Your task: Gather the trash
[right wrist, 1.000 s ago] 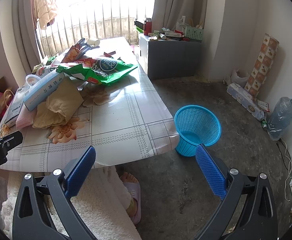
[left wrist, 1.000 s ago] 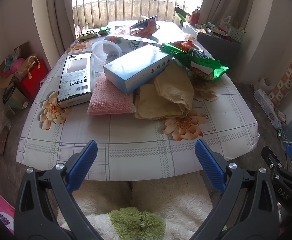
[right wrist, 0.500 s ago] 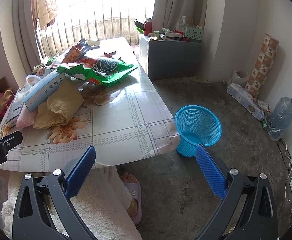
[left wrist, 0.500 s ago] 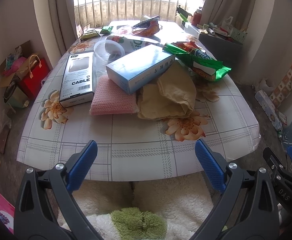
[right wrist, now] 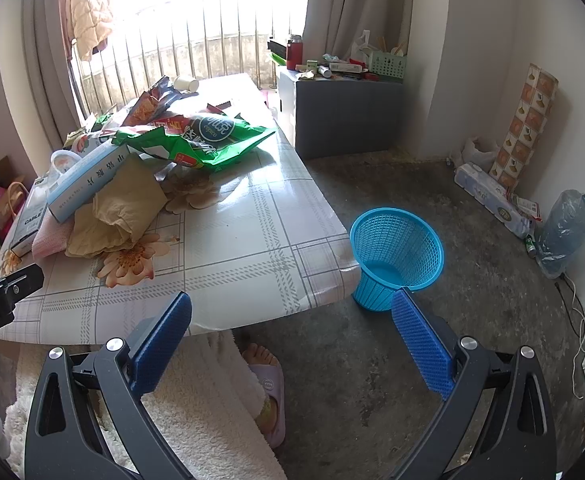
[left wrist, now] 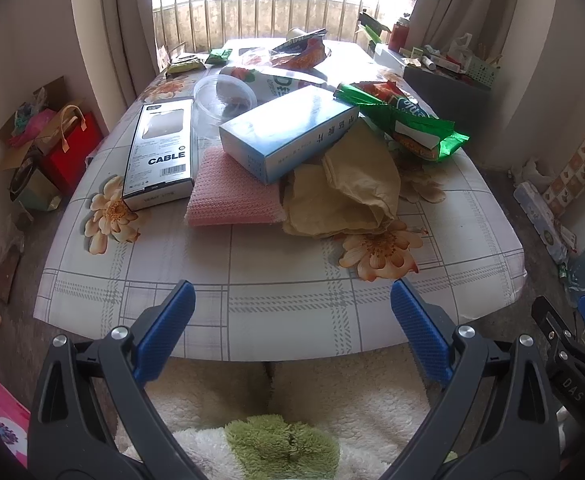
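Observation:
Trash lies on a low table (left wrist: 276, 312) with a flowered cloth: a black-and-white CABLE box (left wrist: 158, 152), a pink sponge cloth (left wrist: 232, 192), a blue box (left wrist: 288, 132), crumpled brown paper (left wrist: 348, 188), a green snack bag (left wrist: 408, 124) and a clear plastic tub (left wrist: 222, 98). A blue mesh waste basket (right wrist: 396, 256) stands on the floor at the table's right corner. My left gripper (left wrist: 292, 320) is open and empty above the table's near edge. My right gripper (right wrist: 292, 328) is open and empty, low between the table corner and the basket.
More wrappers and a paper cup (left wrist: 296, 34) lie at the table's far end. A grey cabinet (right wrist: 344, 116) stands behind the basket. A water bottle (right wrist: 564, 232) and a paper roll pack (right wrist: 488, 200) sit along the right wall. Red bags (left wrist: 68, 148) stand left of the table.
Both grippers have risen and tilted slightly; the table sits a little lower in the left view. Both stay open and nothing on the table has moved.

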A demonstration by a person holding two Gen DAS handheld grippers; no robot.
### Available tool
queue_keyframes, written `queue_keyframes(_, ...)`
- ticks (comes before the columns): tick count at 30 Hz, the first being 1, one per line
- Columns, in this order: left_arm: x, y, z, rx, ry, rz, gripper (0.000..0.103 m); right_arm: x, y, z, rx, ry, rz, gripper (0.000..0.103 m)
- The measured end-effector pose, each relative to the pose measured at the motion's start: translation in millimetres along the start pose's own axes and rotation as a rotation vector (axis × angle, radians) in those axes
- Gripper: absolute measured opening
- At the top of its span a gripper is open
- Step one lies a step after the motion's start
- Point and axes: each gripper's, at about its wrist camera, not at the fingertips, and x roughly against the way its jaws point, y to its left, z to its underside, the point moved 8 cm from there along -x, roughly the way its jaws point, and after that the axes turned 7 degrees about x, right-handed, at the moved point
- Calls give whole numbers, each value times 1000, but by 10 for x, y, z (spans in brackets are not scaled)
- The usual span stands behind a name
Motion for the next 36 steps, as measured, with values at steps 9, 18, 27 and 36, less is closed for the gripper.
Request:
queue_keyframes(9,-54,324,-240,15,-55,12,94,-49,169,-207,7,-51,-52,97)
queue_keyframes(18,-179,1146,-920,88,-198,5,94,-215,460,-459,4,-89,-193,97)
queue_keyframes(27,-1049,1470,-1372,126,-19,-56,94,-329,933,-678,75,-95,-315,97)
queue_keyframes(36,-1542,1480,-1533,106,82,-60,94,-573,911,-688,66,-48,-311,97)
